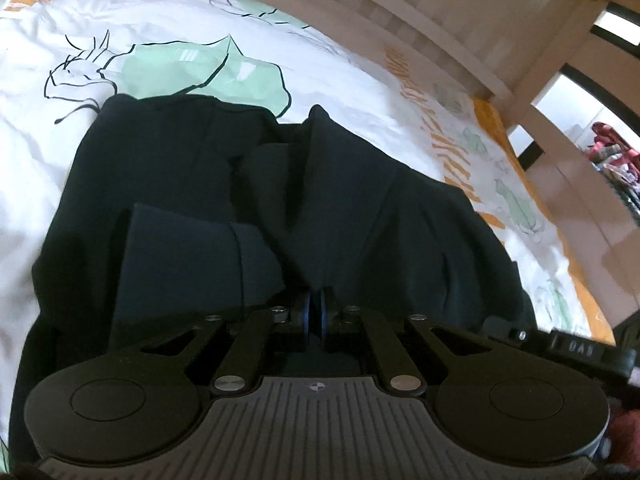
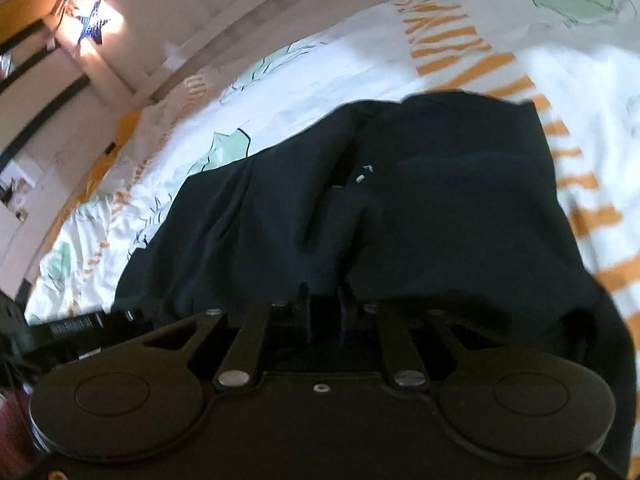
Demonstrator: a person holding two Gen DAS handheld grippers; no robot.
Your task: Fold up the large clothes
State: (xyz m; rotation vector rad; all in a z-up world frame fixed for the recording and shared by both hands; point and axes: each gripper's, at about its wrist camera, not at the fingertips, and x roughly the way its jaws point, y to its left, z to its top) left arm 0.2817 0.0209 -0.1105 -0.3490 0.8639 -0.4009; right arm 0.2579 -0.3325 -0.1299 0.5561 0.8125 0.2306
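Note:
A large dark navy garment (image 1: 224,184) lies partly folded on a bed, a sleeve cuff (image 1: 240,256) turned over its near left part. My left gripper (image 1: 316,304) is shut on the garment's near edge, fabric pinched between its blue-edged pads. In the right wrist view the same garment (image 2: 440,200) fills the middle. My right gripper (image 2: 326,300) is shut on its near edge, the fingertips sunk in dark cloth. The other gripper shows at the far left (image 2: 76,326) and at the far right of the left wrist view (image 1: 576,350).
The bed cover (image 1: 48,152) is white with green leaf and orange stripe prints. A pale wooden bed frame (image 1: 460,36) runs along the far side. A star-shaped lamp (image 2: 94,20) glows on the wall. Clothes hang at the far right (image 1: 616,160).

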